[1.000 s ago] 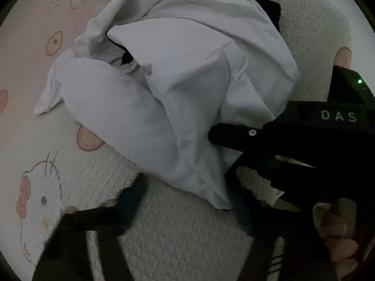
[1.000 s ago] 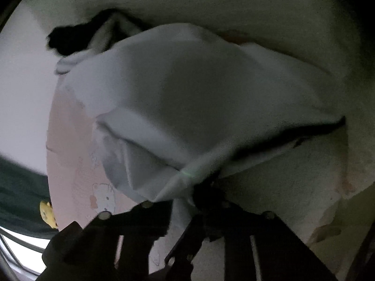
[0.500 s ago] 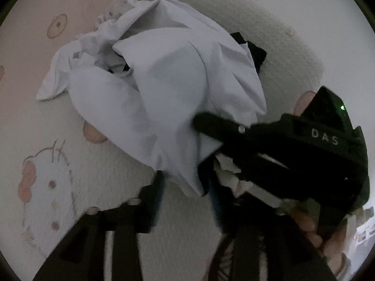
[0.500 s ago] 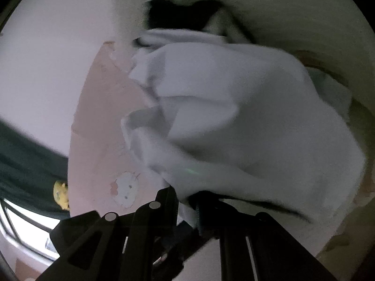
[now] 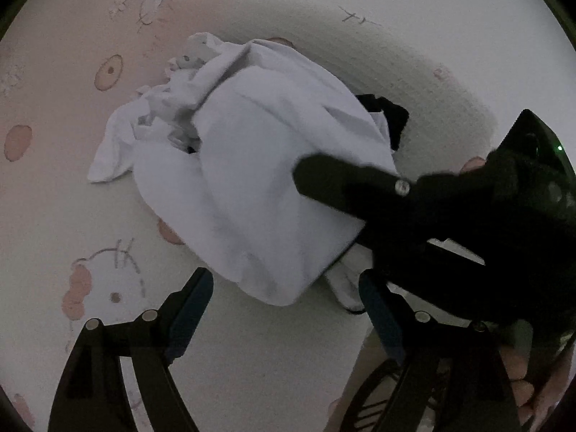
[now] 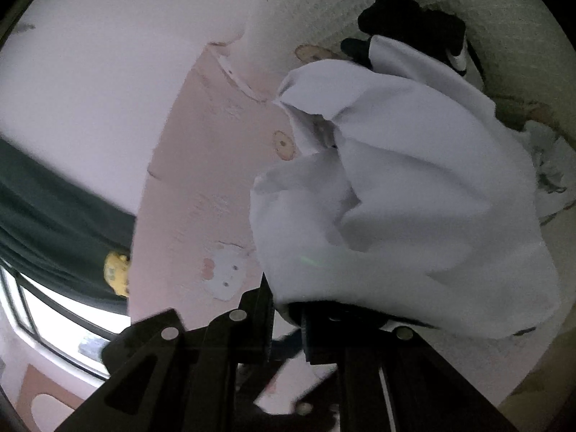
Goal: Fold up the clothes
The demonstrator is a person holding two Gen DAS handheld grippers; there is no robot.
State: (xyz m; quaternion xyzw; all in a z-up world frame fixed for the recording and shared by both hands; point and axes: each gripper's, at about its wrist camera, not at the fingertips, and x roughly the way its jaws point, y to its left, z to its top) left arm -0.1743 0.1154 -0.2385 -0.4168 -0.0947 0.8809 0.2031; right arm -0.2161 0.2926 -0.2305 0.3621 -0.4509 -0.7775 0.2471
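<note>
A crumpled white garment (image 5: pixel 252 187) lies bunched on a pale bedspread (image 5: pixel 252 352) with cartoon cat prints. My left gripper (image 5: pixel 284 291) is open and empty, its fingers either side of the garment's near edge, just short of it. My right gripper (image 6: pixel 288 309) is shut on a bunch of the white garment (image 6: pixel 414 198) and lifts it off the bed; it reaches in from the right in the left wrist view (image 5: pixel 360 183). A black garment (image 5: pixel 390 115) lies behind the white one, and shows at the top of the right wrist view (image 6: pixel 414 25).
The pink part of the bedspread (image 6: pixel 201 165) runs along the left. A dark curtain (image 6: pixel 54 216) and a bright window (image 6: pixel 54 324) lie beyond the bed edge, with a small yellow toy (image 6: pixel 117 273) by the curtain.
My right gripper has lifted the white garment and carried it up and left, bunching it. My left gripper has pulled back from the cloth and stands wider open.
</note>
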